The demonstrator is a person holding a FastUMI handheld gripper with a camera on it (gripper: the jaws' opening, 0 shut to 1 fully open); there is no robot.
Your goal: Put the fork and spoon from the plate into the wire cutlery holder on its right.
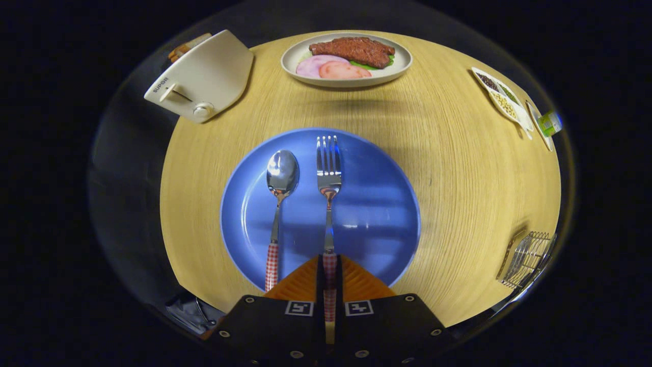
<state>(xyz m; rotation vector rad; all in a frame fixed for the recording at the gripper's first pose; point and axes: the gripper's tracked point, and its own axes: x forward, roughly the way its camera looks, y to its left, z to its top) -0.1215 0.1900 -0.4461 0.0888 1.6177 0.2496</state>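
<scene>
Your gripper (330, 270) has both fingers closed tight on the checked handle of the fork (329, 173), which lies on the blue plate (377, 214) with its tines pointing ahead. You have the spoon (279, 204) lying just left of the fork on the same plate, untouched. Your wire cutlery holder (527, 259) stands well to the right on the wooden table (458, 168); beyond the plate sit a dish of food (346, 58) and a toaster (204, 76).

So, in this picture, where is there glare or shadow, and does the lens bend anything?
Gripper view: glare on the spoon bowl and fork tines; soft bands of shadow across the plate; the fisheye curves the table edge and squeezes the holder at the rim; the claw is shut on the fork handle.
</scene>
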